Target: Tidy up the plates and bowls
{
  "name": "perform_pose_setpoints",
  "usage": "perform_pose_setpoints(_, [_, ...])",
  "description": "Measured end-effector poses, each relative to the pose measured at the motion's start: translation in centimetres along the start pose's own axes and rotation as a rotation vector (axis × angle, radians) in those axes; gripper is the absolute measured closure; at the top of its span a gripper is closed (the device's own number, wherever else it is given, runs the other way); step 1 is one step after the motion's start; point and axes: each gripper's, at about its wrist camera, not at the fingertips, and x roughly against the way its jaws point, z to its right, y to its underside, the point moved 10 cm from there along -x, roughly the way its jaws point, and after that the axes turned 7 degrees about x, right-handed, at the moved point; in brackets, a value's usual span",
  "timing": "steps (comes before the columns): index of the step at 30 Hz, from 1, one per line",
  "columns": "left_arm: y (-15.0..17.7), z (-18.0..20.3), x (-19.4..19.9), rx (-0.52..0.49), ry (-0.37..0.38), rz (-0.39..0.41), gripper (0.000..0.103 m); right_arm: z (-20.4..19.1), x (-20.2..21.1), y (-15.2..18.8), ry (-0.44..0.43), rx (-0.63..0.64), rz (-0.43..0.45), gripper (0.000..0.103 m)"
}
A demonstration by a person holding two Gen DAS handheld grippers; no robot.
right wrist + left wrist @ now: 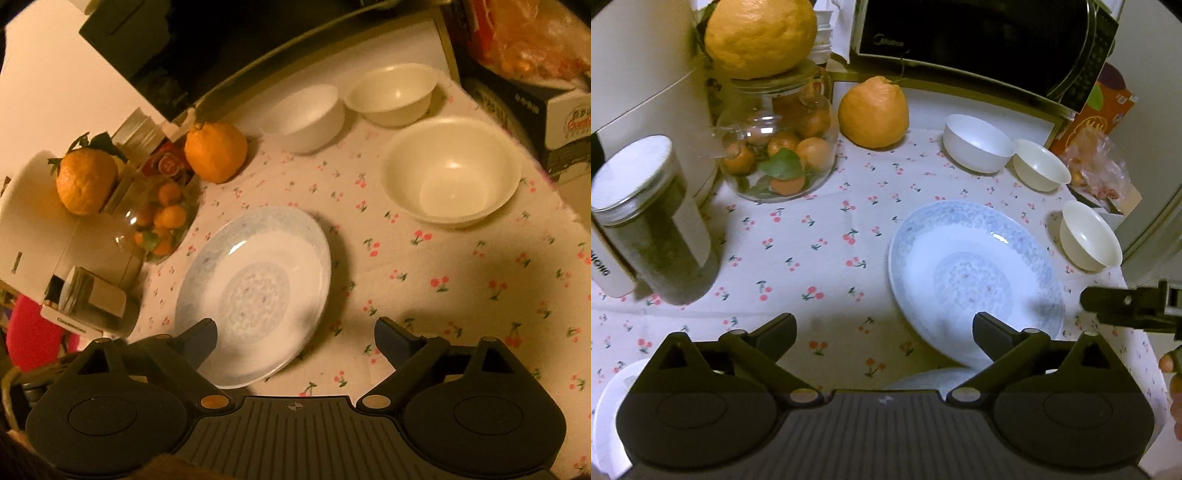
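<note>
left gripper: black plastic, ribbed grey deck, brass-coloured pivot pins
right gripper: black body, bluish fingertip pads

The microwave is cut off by the top edge; a white plate is largely hidden behind the left gripper.

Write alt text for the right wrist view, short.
The open right gripper hovers over a cherry-print tablecloth, its left finger over the near edge of a blue-patterned plate and nothing between its fingers. Three empty bowls, two cream and one white, sit beyond, with oranges to the left.
</note>
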Motion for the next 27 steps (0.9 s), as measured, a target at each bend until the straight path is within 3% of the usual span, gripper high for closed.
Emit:
perform_pose_setpoints(10, [1.3, -0.7, 2.0, -0.032, 0.037, -0.021, 0.001, -0.5, 1.8, 2.6, 0.003, -0.101, -0.042, 0.009])
perform_pose_setpoints(27, [4.4, -1.4, 2.3, -0.234, 0.127, -0.04, 0.003, -4.8, 1.4, 8.9, -0.021, 0.04, -0.092, 0.009])
